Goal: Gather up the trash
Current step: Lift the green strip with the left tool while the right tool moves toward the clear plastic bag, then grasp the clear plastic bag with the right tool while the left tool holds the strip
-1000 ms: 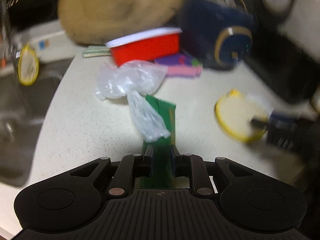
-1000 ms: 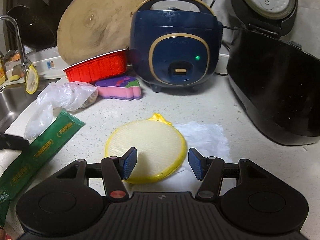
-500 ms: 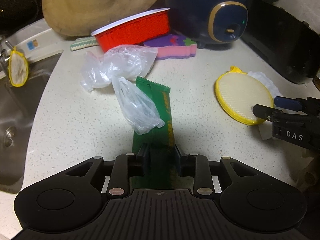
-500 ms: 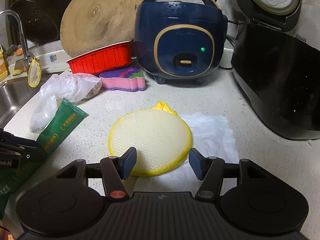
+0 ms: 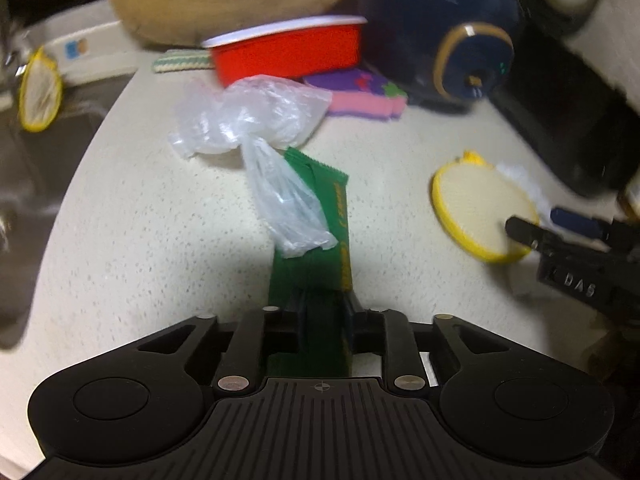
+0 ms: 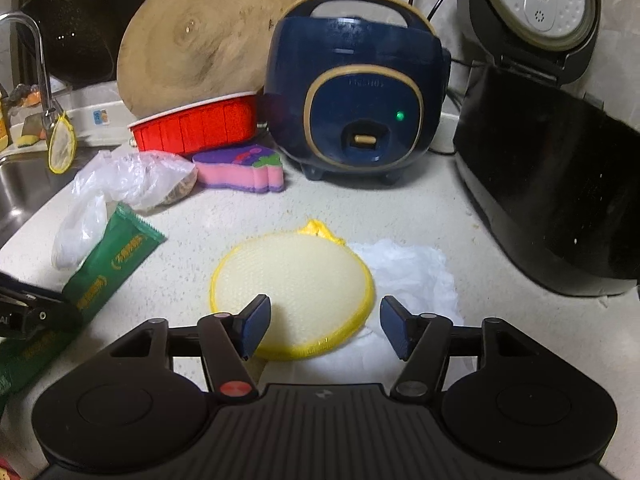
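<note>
Trash is spread over the table (image 6: 400, 208). A green wrapper (image 5: 328, 240) is clamped between the fingers of the left tool (image 5: 323, 308), whose jaws have just been closing on it; the wrapper runs forward from the fingers, and its far end lies under a clear bag (image 5: 256, 120). Beyond the bag a red tray (image 5: 288, 54) and a pink sponge (image 5: 360, 96) are seen.

The right tool (image 6: 324, 322) is held released, its jaws having just been opening, with nothing pressed by the blue pads (image 6: 256, 320). Between and just ahead of the pads lies a yellow scrubber (image 6: 292, 280), which rests partly on white plastic (image 6: 412, 276) reaching out to the tool's right. Further ahead stands a blue cooker (image 6: 356, 104), with a black cooker (image 6: 552, 184) to its right. To the tool's left the wrapper and bag are seen again, and a sink (image 6: 20, 184) beyond them.
</note>
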